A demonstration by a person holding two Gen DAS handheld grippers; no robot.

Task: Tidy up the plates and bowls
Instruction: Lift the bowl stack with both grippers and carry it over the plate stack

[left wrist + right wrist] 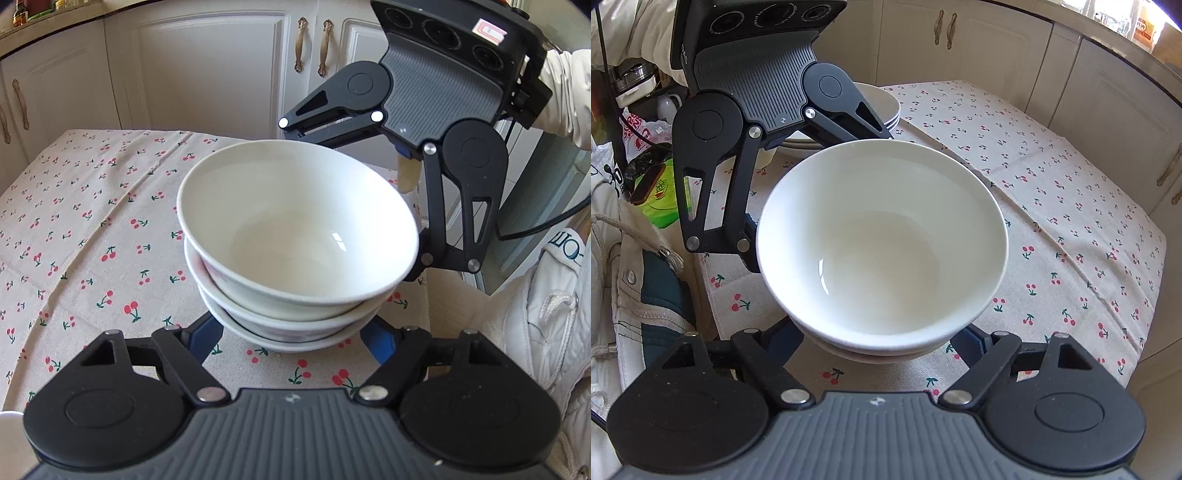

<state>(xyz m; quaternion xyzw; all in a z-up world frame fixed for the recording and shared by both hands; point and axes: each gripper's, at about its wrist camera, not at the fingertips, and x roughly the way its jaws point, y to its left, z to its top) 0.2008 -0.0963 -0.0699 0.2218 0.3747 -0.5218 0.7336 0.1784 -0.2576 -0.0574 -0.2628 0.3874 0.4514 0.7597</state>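
Note:
A stack of three white bowls [295,236] [882,243] stands on the cherry-print tablecloth [92,221], and the top bowl sits a little tilted. My left gripper [293,334] [818,197] reaches in from one side, with its blue fingers [205,332] flanking the lower bowls. From the opposite side comes my right gripper [877,339] [351,195], its blue fingers [969,339] also on either side of the stack under the top rim. Both sets of jaws stand well apart. The fingertips are hidden beneath the bowls' flare, and I see no pad pressing.
A stack of white plates [886,107] sits behind the left gripper, with a small white cup [764,158] beside it. Cream cabinets [207,74] ring the table. A person's white jacket [554,332] and a green bag [661,199] are by the table's edge.

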